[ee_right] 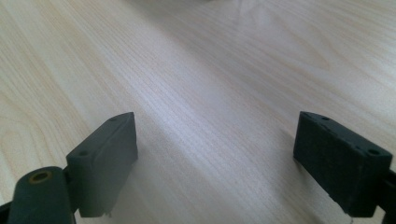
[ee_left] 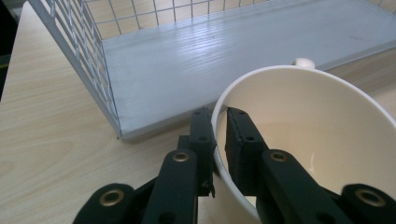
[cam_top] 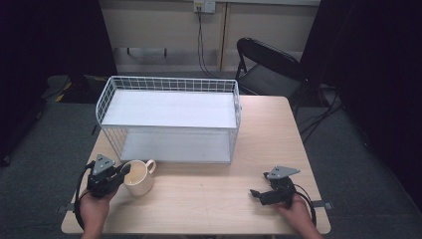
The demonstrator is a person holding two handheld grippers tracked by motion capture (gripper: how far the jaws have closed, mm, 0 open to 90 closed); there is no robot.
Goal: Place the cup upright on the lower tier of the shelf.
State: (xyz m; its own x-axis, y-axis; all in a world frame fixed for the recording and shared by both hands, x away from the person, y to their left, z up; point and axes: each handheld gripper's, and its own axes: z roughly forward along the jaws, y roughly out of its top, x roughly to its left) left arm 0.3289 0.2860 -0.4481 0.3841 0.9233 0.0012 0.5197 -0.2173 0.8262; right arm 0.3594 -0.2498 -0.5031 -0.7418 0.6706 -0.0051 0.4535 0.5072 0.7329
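A cream mug (cam_top: 138,178) is seen upright on the wooden table (cam_top: 209,199), near its edge at about seven o'clock, just in front of a white wire rack (cam_top: 169,117) with two shelves. The left gripper (cam_top: 119,174) is held by a hand (cam_top: 93,206) at the mug's nine o'clock side — its fingers (ee_left: 203,135) are clamped on the rim, one outside the wall and one inside. The mug's handle (cam_top: 150,165) is turned toward one o'clock. At about five o'clock on the table, the right gripper (cam_top: 255,193) is held low over bare wood, its fingers (ee_right: 109,158) spread wide apart.
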